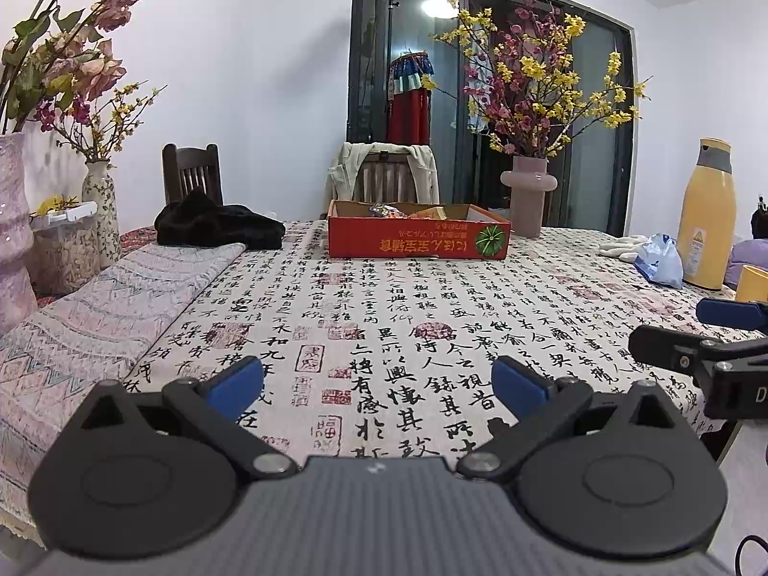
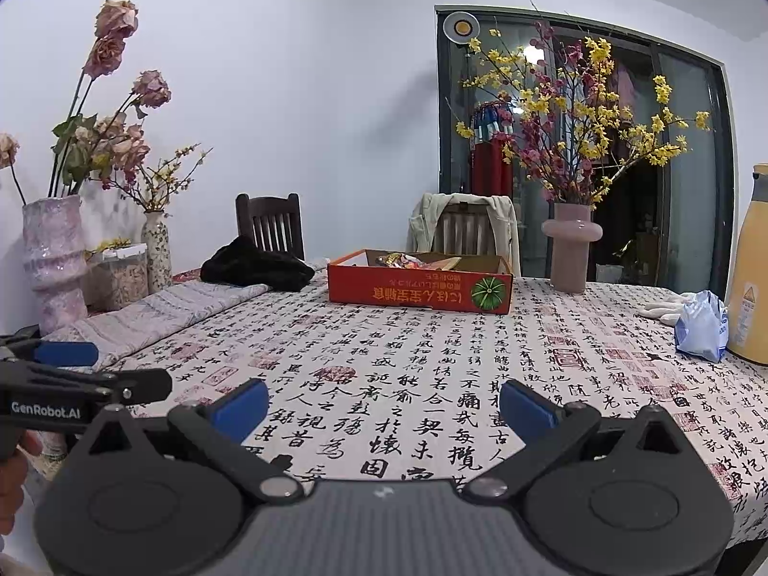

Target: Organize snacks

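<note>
Two tools hover low over the table [image 1: 384,297], each with its blue-padded fingers spread wide and nothing between them. At the lower middle of the left wrist view, the left tool [image 1: 378,381] touches nothing; the cloth's calligraphy shows through the gap. At lower middle of the right wrist view, the right tool [image 2: 384,405] is likewise wide apart and empty. Upper middle of both frames, the red cardboard box [image 1: 417,237] sits on the table, well apart from both tools, with snacks [image 2: 408,260] lying inside it.
</note>
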A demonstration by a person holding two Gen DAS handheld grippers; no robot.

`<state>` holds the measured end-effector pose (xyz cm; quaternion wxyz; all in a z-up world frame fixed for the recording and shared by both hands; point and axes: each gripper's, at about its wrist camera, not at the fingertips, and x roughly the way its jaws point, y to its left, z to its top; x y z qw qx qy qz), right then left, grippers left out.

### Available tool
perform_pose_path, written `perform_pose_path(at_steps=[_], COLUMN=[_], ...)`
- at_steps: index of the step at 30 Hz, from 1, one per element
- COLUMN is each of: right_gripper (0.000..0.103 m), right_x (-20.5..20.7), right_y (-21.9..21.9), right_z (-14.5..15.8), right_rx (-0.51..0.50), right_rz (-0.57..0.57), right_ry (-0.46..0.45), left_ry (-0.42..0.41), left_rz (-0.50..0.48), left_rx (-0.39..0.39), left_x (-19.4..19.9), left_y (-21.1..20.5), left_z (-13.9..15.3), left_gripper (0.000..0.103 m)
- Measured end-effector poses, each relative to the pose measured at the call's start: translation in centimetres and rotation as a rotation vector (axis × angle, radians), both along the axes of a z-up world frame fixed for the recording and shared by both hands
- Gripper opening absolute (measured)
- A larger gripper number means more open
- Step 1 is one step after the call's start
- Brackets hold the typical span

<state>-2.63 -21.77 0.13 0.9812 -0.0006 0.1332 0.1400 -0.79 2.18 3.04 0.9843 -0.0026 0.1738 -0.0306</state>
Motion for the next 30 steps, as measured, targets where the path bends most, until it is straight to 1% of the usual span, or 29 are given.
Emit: perform_pose_path(at_steps=[5,11,30], right_gripper=[0.103,0.103,0.103], right_x=[0.02,0.12,0.26], right_y=[0.02,-0.11,-0.07], right_z=[-0.02,0.01,-0.27], right_rx=[-0.003,0.003,-0.008], right_rz=[0.002,0.0,0.007], right_ry=[0.003,0.006,0.01], left_ry=[-0.008,0.016,0.009], left_rz=[0.001,0.025,0.015], left_rx=[0.01,0.008,0.006], left_x=[-0.14,0.16,-0.02], left_y=[-0.2,-0.03,-0.09], left_z=[0.05,-0.13,-0.31], left_gripper=[0.103,0.103,0.103])
